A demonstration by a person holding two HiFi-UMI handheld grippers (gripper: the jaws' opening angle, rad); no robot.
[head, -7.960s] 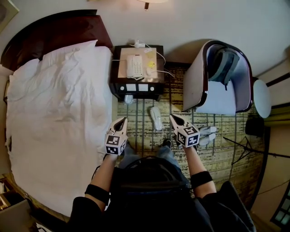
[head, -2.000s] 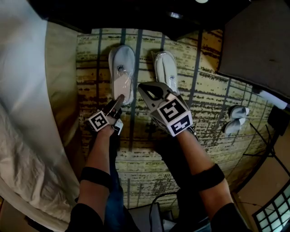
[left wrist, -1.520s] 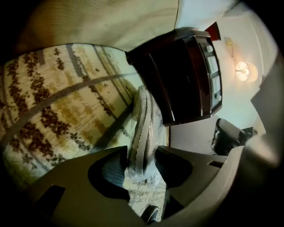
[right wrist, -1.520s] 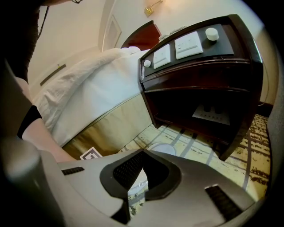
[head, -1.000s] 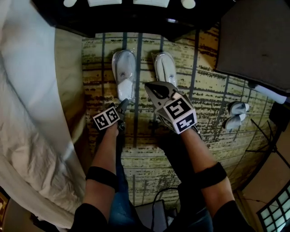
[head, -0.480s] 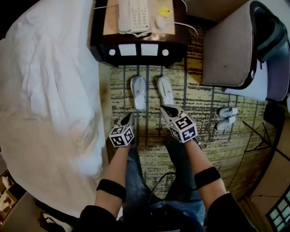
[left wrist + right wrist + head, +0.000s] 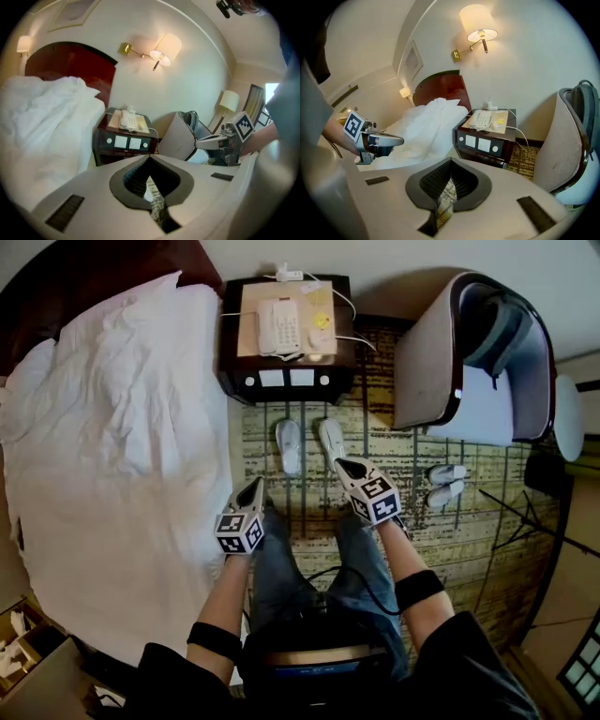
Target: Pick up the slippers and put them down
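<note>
Two white slippers lie side by side on the patterned carpet in front of the nightstand, the left slipper [image 7: 289, 446] and the right slipper [image 7: 330, 441]. My left gripper [image 7: 253, 487] hangs in the air near the bed's edge, below and left of the slippers, shut and empty. My right gripper [image 7: 344, 464] hovers over the heel end of the right slipper, also shut with nothing in it. In the left gripper view the left gripper [image 7: 150, 161] has its jaws together, with only carpet showing past them. The right gripper [image 7: 449, 165] looks the same in its own view.
A dark nightstand [image 7: 246, 381] with a white phone [image 7: 278, 326] stands against the wall. A bed with a white duvet [image 7: 103, 446] fills the left. A tub chair [image 7: 431, 362] holds a backpack at the right. A second pair of slippers [image 7: 444, 484] lies near it.
Both grippers have risen away from the slippers, and the head view has pulled back with them. The two slippers stay side by side on the carpet before the nightstand.
</note>
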